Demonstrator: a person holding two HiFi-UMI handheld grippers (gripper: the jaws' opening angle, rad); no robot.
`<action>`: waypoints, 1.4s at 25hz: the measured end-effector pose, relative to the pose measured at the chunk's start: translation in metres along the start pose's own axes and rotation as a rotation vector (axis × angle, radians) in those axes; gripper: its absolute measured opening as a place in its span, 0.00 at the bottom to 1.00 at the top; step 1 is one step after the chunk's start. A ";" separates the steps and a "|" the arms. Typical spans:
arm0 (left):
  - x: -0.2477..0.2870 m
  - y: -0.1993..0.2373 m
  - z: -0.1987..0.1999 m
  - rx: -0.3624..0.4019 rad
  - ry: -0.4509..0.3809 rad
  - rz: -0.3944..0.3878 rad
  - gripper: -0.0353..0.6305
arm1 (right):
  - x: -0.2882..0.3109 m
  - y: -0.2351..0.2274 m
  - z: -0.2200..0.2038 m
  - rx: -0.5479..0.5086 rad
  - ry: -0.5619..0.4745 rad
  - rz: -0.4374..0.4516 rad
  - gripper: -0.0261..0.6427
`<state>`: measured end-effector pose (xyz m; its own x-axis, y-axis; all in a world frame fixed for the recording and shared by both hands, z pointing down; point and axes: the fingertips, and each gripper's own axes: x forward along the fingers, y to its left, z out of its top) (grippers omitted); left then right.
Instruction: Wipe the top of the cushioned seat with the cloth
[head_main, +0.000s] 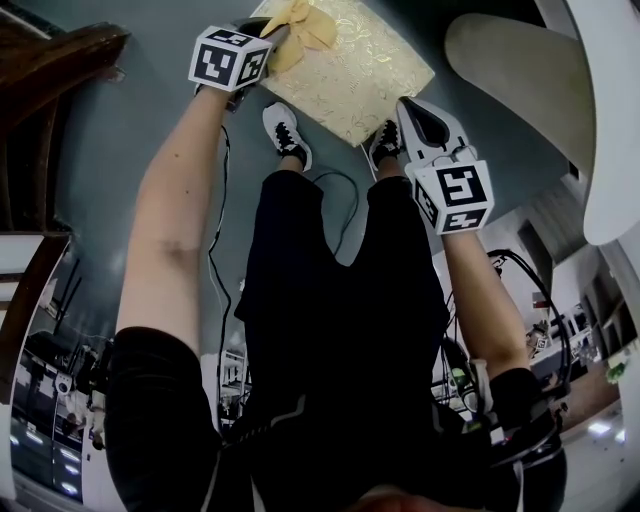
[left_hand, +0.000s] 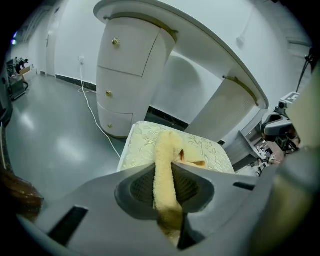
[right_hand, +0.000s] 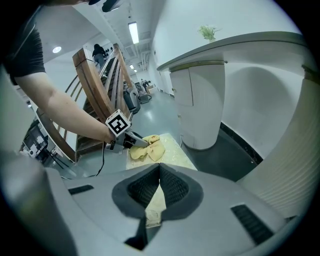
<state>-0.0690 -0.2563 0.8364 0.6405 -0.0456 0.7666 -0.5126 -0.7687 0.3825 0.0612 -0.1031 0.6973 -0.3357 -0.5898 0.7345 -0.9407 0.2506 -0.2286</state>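
Left gripper (left_hand: 166, 169) fingers pinch the cloth (left_hand: 164, 147) on the seat (left_hand: 137, 145); dragging might tug it free. Right gripper (right_hand: 159, 170) closed, empty.

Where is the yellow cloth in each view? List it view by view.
Head view: cloth top centre, on the cushioned seat.
Left gripper view: cloth bottom centre, clamped in the left gripper.
Right gripper view: cloth centre-left.
Shared landmark: the cushioned seat.
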 end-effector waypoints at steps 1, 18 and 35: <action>-0.001 0.001 0.000 -0.001 0.000 0.013 0.14 | 0.001 0.000 0.000 0.016 0.000 -0.002 0.05; -0.037 0.022 -0.012 -0.001 0.052 0.190 0.14 | 0.043 0.005 -0.059 0.218 0.246 -0.008 0.05; 0.023 -0.258 -0.087 -0.017 0.092 -0.176 0.14 | 0.005 -0.012 -0.184 0.309 0.443 -0.066 0.05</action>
<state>0.0287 -0.0035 0.8002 0.6670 0.1477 0.7303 -0.4071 -0.7486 0.5233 0.0795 0.0321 0.8209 -0.2854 -0.2001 0.9373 -0.9521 -0.0532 -0.3012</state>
